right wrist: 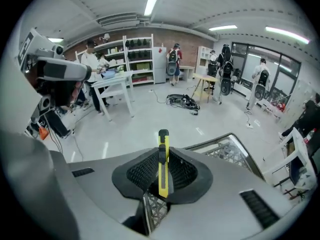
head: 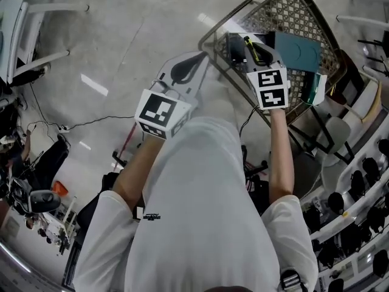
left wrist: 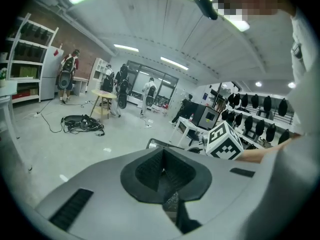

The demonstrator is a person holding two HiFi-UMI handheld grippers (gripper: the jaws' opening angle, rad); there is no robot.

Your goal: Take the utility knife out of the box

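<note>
As the right gripper [right wrist: 161, 176] clenches it between black ribbed pads, a slim yellow-and-black plastic utility knife [right wrist: 163, 164] stands upright over the near end of a metal wire-mesh box [head: 295, 11]. A flat teal package [head: 299, 51] lies inside the box. The left gripper [left wrist: 164, 171], jaws pressed together on nothing, hangs beside the box above a glossy pale grey floor [head: 121, 41].
</note>
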